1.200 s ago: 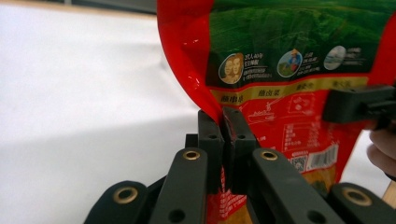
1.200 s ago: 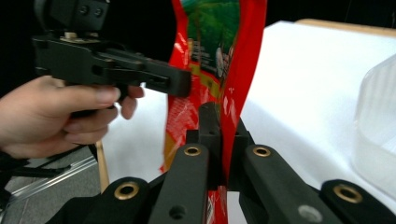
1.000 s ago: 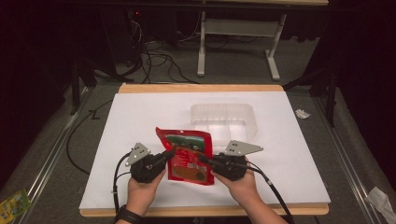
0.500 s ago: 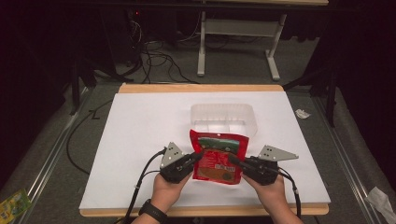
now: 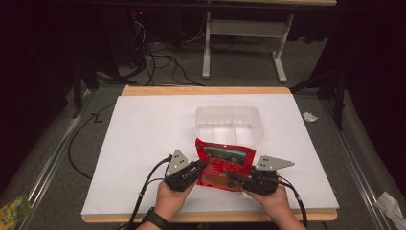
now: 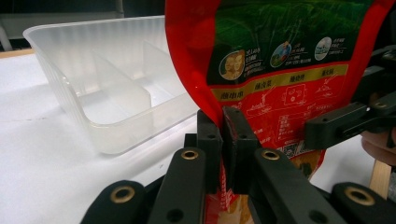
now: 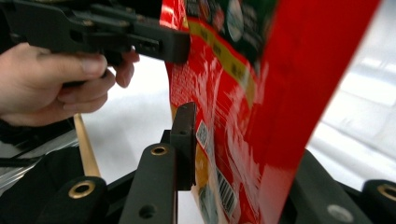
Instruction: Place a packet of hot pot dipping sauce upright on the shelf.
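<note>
A red pouch with a green top panel stands upright near the table's front edge, just in front of a clear divided container. My left gripper is shut on the pouch's left edge, and the left gripper view shows its pads pinching the red film. My right gripper reaches in from the right. Its jaws have just been opening and the pouch is still between them. One pad lies close beside the film and the other jaw is hidden behind it.
The white table top has bare room to the left and far side. The container is empty and has several compartments. A wooden front edge runs below my hands. Cables and a table frame lie on the floor beyond.
Both grippers have carried the pouch to the right, so it now stands just in front of the container. The hands sit slightly lower than before.
</note>
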Available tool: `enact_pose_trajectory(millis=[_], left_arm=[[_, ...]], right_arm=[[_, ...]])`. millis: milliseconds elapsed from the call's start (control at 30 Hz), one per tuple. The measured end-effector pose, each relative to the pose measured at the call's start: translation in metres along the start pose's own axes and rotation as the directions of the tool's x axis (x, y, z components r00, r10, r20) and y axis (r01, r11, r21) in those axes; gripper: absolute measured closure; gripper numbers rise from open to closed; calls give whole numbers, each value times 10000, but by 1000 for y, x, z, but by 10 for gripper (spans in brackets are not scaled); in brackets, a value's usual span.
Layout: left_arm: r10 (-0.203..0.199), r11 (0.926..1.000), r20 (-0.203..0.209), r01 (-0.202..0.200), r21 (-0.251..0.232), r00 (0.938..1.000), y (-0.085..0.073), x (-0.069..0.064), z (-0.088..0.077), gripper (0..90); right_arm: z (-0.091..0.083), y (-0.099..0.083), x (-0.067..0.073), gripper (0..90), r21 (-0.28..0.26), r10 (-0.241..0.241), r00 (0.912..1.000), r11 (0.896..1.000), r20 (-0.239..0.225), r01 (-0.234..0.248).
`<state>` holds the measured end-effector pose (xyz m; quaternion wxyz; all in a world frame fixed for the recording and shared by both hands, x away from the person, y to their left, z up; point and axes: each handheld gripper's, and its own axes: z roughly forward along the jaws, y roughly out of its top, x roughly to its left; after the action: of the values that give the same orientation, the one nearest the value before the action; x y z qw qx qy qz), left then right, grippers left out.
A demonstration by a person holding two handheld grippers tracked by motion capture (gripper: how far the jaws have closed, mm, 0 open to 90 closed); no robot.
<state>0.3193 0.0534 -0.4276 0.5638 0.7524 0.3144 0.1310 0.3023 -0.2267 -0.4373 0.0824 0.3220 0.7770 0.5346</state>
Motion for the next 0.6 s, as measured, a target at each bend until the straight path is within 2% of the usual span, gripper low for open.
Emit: enact_pose_trajectory(millis=[67,200,267,300,467,600], left_arm=[[-32,10000,-48,32,15,10000,-1,1,-1,849],[1,10000,-107,-1,56,9999,-2,3,-2,793],[21,10000,-137,-20,89,9999,-3,4,-3,712],[-11,9996,-202,16,271,9998,-5,6,-5,654],[-99,9993,-354,112,366,9993,-10,15,-18,518],[-277,9993,-614,292,237,9977,-9,23,-28,459]], right_arm=[[3,-3,-2,755,254,58,10000,9997,-69,-56],[5,-5,-4,838,436,76,9997,9990,-214,-67],[5,-4,-5,851,531,166,9991,9985,-393,-145],[5,-3,-4,853,603,92,9988,9982,-480,-63],[0,-2,-5,860,432,275,9985,9987,-468,-255],[-6,0,-7,862,154,370,9992,9992,-160,-368]])
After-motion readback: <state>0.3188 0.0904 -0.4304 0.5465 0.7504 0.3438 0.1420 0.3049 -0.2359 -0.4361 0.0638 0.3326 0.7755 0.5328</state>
